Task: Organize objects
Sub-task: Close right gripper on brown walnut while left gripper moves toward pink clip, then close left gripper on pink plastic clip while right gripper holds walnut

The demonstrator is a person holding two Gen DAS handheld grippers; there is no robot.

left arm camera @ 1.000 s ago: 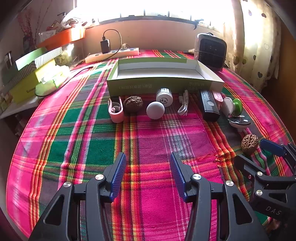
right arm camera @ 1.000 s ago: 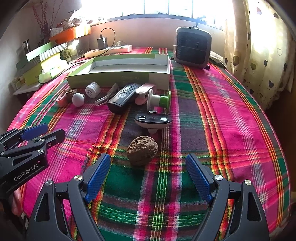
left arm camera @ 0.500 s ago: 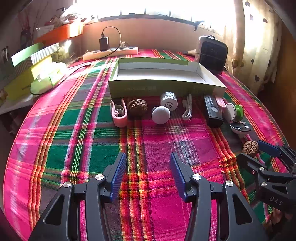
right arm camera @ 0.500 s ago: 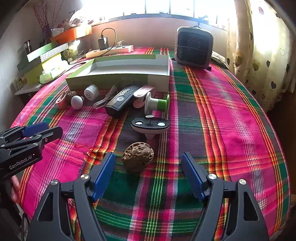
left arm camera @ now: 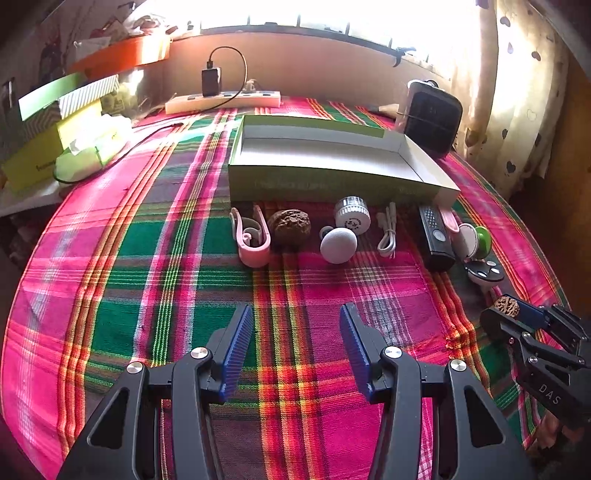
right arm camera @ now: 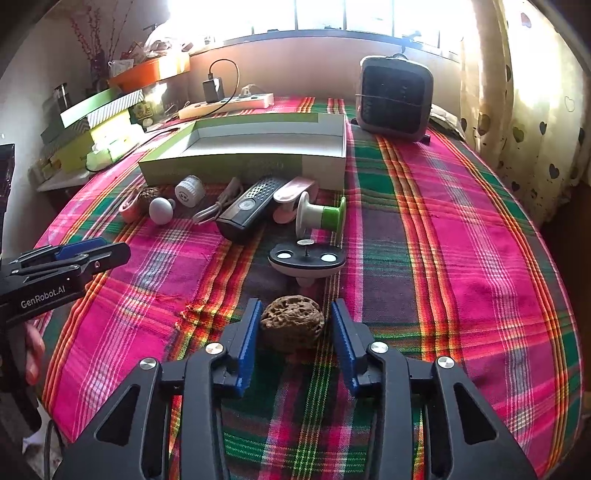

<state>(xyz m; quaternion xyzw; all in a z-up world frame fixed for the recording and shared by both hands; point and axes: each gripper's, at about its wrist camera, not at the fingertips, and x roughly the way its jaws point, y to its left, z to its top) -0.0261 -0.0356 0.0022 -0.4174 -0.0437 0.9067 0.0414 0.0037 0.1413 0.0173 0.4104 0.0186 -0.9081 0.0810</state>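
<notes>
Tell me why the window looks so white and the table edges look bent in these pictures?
Left wrist view: the window is blown out by daylight, and the fisheye lens bows the plaid tablecloth into a dome. Right wrist view: the same glare washes the window, edges darken, yet the walnut between the right tool fingers stays sharp.

Home; plaid tablecloth (right arm camera: pixel 461 229), heart-print curtains (right arm camera: pixel 532 110)

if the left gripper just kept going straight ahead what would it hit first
Probably the white ball: the open left gripper points over bare tablecloth toward it, with the green box behind. Depth is uncertain.
</notes>
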